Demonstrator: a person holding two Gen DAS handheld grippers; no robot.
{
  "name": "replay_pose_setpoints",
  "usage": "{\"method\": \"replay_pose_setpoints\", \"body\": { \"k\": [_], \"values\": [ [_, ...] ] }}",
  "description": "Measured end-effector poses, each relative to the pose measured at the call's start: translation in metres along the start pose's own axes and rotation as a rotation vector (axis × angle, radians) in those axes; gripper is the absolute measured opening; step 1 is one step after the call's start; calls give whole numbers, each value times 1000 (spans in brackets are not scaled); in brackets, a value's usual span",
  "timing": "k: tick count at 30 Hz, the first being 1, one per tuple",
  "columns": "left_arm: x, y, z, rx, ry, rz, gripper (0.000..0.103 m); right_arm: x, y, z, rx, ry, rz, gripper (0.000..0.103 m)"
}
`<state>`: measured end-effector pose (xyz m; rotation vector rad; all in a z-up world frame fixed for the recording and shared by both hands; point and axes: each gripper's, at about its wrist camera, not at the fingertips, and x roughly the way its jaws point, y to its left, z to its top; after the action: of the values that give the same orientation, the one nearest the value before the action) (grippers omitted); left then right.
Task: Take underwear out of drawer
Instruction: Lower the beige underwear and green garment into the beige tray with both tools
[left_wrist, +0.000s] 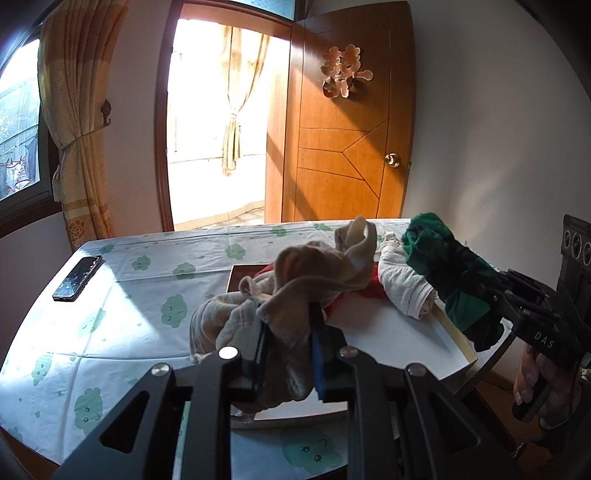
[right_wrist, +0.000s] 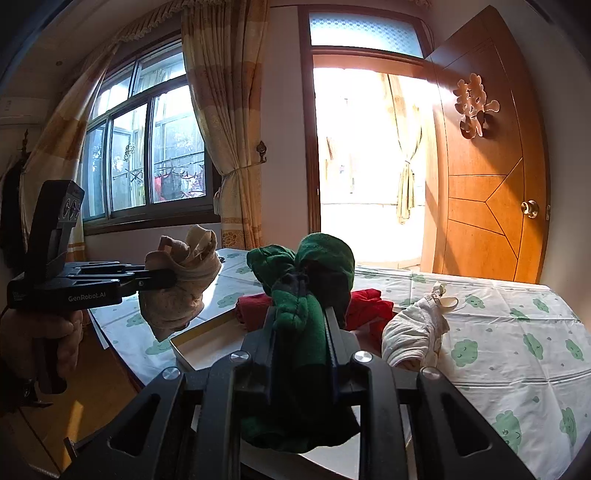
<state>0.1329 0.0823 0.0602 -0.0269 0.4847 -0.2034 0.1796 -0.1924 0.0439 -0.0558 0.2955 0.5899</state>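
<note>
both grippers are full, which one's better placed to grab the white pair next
Probably the right. The white underwear lies just right of the right gripper, on that side of the drawer. The left gripper is farther across. Either must first drop its load: green underwear or beige underwear.

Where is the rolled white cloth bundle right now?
The rolled white cloth bundle lies at the right edge of the shallow white drawer tray, beside the red folded garments, just right of the right hand-held gripper clamping green cloth.
</note>
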Motion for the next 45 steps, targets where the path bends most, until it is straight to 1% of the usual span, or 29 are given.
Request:
{"method": "replay_pose_setpoints", "body": {
  "k": [5, 10, 12, 18, 24, 30, 32, 36, 37, 39, 40, 41, 42, 43, 45],
  "values": [
    [29, -2, 14, -8, 47, -19, 18, 25, -24, 13, 60, 30, -18, 23],
    [55, -4, 25, -3, 82, -11, 18, 48, -44, 18, 120, 64, -30, 24],
    [64, -7, 31, 7, 90, -9, 18, 56, -50, 19, 135, 78, -37, 24],
    [90, -9, 51, -8, 99, -7, 18, 83, -63, 22, 154, 121, -67, 24],
    [113, -12, 65, -56, 96, -9, 18, 107, -72, 30, 160, 149, -97, 24],
    [143, -24, 66, -54, 126, -1, 18, 131, -75, 31, 166, 197, -120, 24],
    [155, -27, 64, -47, 148, 8, 18, 140, -78, 27, 182, 236, -124, 24],
    [176, -30, 57, -57, 199, 12, 18, 151, -87, 23, 225, 287, -124, 24],
    [177, -32, 56, -52, 200, 12, 19, 155, -89, 21, 235, 312, -120, 24],
    [181, -37, 54, -23, 211, 20, 28, 163, -92, 17, 255, 363, -108, 24],
    [181, -40, 54, -13, 209, 28, 29, 166, -93, 15, 263, 385, -102, 24],
    [182, -42, 54, -4, 212, 32, 33, 170, -94, 12, 267, 409, -97, 25],
    [183, -44, 53, 5, 218, 32, 35, 173, -94, 10, 269, 429, -96, 25],
    [183, -46, 53, 14, 217, 35, 36, 175, -94, 9, 267, 443, -95, 25],
    [180, -49, 53, 32, 213, 35, 41, 178, -93, 8, 261, 461, -98, 25]
  ]
}}
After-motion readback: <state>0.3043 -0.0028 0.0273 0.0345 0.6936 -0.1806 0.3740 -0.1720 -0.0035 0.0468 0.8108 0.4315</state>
